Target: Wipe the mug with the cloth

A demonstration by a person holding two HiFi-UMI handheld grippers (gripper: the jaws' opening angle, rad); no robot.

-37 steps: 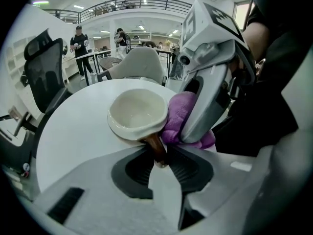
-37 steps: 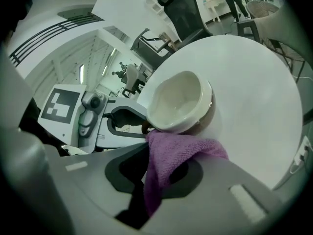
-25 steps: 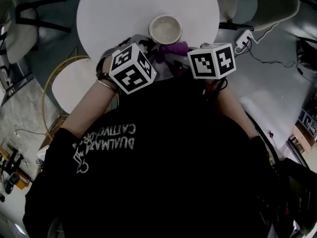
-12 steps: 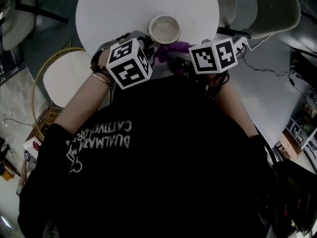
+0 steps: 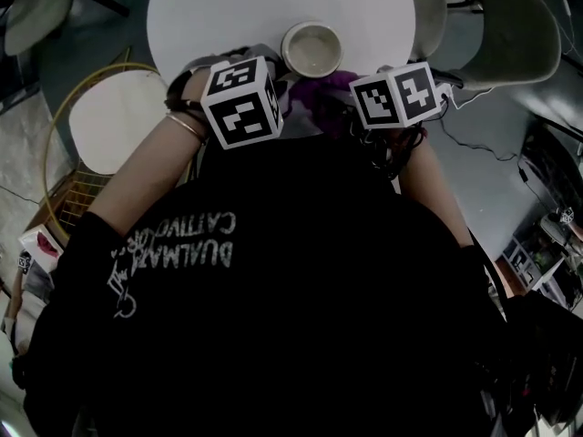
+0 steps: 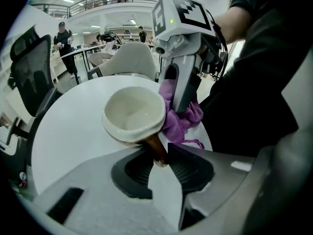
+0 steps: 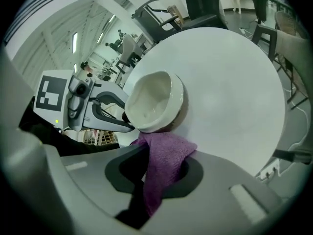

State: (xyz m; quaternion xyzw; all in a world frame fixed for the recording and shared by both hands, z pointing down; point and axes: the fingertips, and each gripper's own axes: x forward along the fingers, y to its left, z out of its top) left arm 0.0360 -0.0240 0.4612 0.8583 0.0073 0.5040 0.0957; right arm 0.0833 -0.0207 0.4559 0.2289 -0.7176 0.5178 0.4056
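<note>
on white table (image 5: 228, 7), right gripper (image 7: 161, 168) has edged cloth (image 6: 178, 116) toward mug (image 5: 311, 48).

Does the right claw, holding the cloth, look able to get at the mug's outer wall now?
Likely yes: the right claw holds the cloth right beside the mug, nothing between them; the left claw grips only the handle, leaving that wall free.

Round white table (image 5: 228, 7); gold-rimmed stool (image 5: 109, 121) at left; grey chair (image 5: 510, 35) at right.
</note>
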